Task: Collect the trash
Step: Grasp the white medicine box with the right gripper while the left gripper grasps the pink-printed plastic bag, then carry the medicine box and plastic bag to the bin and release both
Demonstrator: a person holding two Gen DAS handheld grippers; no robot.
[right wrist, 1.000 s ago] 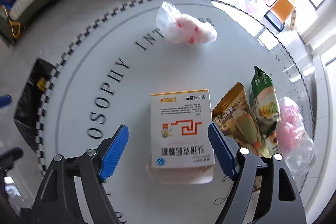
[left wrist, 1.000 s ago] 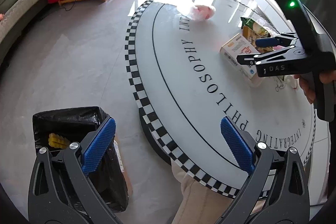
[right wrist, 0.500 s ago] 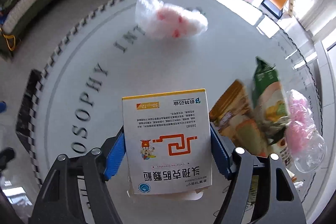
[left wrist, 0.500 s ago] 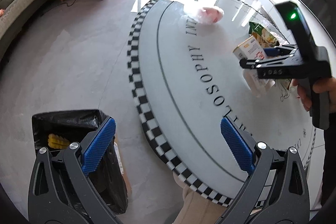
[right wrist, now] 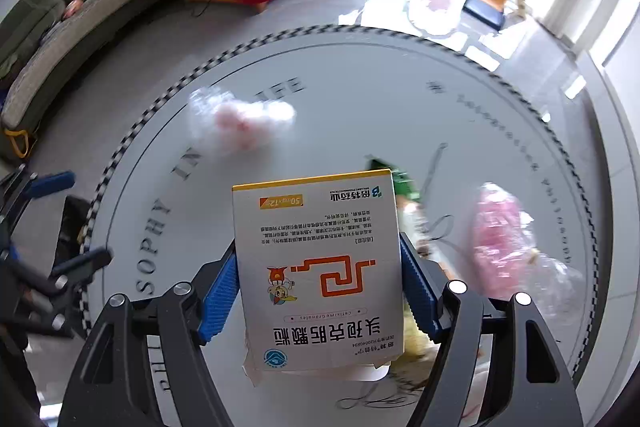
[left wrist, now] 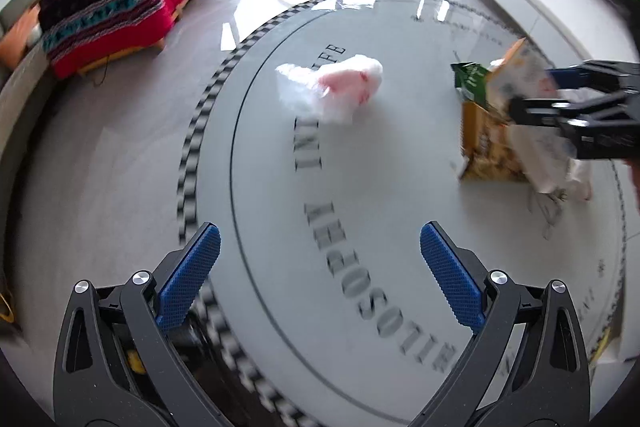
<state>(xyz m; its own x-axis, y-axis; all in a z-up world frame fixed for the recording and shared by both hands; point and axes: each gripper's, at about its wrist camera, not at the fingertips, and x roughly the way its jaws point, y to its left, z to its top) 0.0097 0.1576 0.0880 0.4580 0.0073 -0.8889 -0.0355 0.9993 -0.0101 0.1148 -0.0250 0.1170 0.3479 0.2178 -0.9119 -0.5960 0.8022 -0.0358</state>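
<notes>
Lifted off the bench [right wrist: 400, 115], the light, crushable medicine box [right wrist: 320, 267] is clamped sidewise by the right claw [right wrist: 320, 291]; left claw [left wrist: 320, 275] gapes empty

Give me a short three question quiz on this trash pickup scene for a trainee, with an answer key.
1. True or false: the right gripper is clamped on the white cardboard medicine box.
2. Which gripper has nothing between its blue pads: A the left gripper, or B the right one?
3. Fill in: the crumpled white and pink plastic bag lies on the round grey ____ with the checkered rim.

Key:
1. True; the blue pads press on both sides of the box.
2. A; its jaws stand wide open over the table.
3. table
</notes>
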